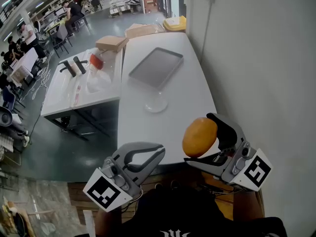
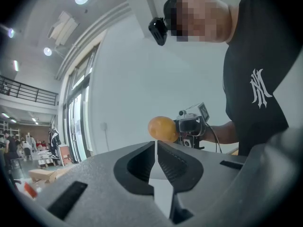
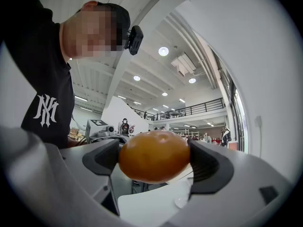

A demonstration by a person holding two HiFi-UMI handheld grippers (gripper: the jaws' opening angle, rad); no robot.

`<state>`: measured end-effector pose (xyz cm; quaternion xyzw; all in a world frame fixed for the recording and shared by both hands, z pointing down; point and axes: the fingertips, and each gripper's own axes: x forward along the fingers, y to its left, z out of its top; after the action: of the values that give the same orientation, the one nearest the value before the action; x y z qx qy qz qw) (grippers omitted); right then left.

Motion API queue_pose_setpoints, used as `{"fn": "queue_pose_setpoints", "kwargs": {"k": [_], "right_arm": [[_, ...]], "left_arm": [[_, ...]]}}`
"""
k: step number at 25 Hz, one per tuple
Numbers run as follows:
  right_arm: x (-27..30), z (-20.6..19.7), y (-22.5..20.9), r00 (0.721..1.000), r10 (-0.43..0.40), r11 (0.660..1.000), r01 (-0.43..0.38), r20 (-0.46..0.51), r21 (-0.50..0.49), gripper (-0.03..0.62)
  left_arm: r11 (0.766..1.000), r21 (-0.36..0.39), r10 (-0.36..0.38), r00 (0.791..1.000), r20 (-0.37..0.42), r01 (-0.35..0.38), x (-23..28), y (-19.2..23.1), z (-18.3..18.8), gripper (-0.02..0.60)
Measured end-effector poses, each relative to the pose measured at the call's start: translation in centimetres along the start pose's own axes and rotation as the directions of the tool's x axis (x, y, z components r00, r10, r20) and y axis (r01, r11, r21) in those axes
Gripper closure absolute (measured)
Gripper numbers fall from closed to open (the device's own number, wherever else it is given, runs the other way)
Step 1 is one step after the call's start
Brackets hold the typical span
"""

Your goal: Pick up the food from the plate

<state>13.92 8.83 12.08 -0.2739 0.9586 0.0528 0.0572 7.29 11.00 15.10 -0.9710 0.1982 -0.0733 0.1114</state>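
Note:
An orange, round piece of food [image 1: 200, 136] is clamped between the jaws of my right gripper [image 1: 203, 137], held up close to my body above the near end of the white table [image 1: 173, 83]. In the right gripper view the orange food [image 3: 154, 156] fills the gap between both pads. My left gripper [image 1: 157, 153] hangs at the lower left, jaws closed together with nothing between them; its own view shows the orange food [image 2: 163, 128] beyond its tips [image 2: 155, 148]. A small clear plate [image 1: 156, 103] sits empty on the table.
A grey tray [image 1: 156, 66] lies further up the white table, near the wall on the right. A second table [image 1: 81, 90] to the left carries black tools, bags and a cardboard box [image 1: 111, 43]. People sit at desks far back left.

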Motion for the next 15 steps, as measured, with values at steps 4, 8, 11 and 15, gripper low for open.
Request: {"fn": "queue_pose_setpoints", "kwargs": {"k": [4, 8, 11, 15], "right_arm": [[-0.5, -0.1, 0.2, 1.000, 0.008, 1.000, -0.008, -0.009, 0.002, 0.163], [-0.3, -0.8, 0.1, 1.000, 0.024, 1.000, -0.024, -0.009, 0.011, 0.163], [0.0, -1.1, 0.0, 1.000, 0.029, 0.999, -0.029, -0.010, 0.013, 0.163], [0.1, -1.2, 0.1, 0.999, 0.042, 0.999, -0.042, -0.009, 0.011, 0.163]], "left_arm": [[1.000, 0.002, 0.004, 1.000, -0.011, -0.004, 0.4, -0.7, 0.3, 0.574], [1.000, 0.001, 0.013, 1.000, -0.019, -0.013, 0.5, -0.8, 0.0, 0.574], [1.000, 0.002, 0.022, 0.999, -0.037, -0.022, 0.1, -0.8, -0.4, 0.574], [0.999, 0.004, 0.036, 0.998, -0.045, -0.036, -0.3, -0.7, -0.5, 0.574]]}}
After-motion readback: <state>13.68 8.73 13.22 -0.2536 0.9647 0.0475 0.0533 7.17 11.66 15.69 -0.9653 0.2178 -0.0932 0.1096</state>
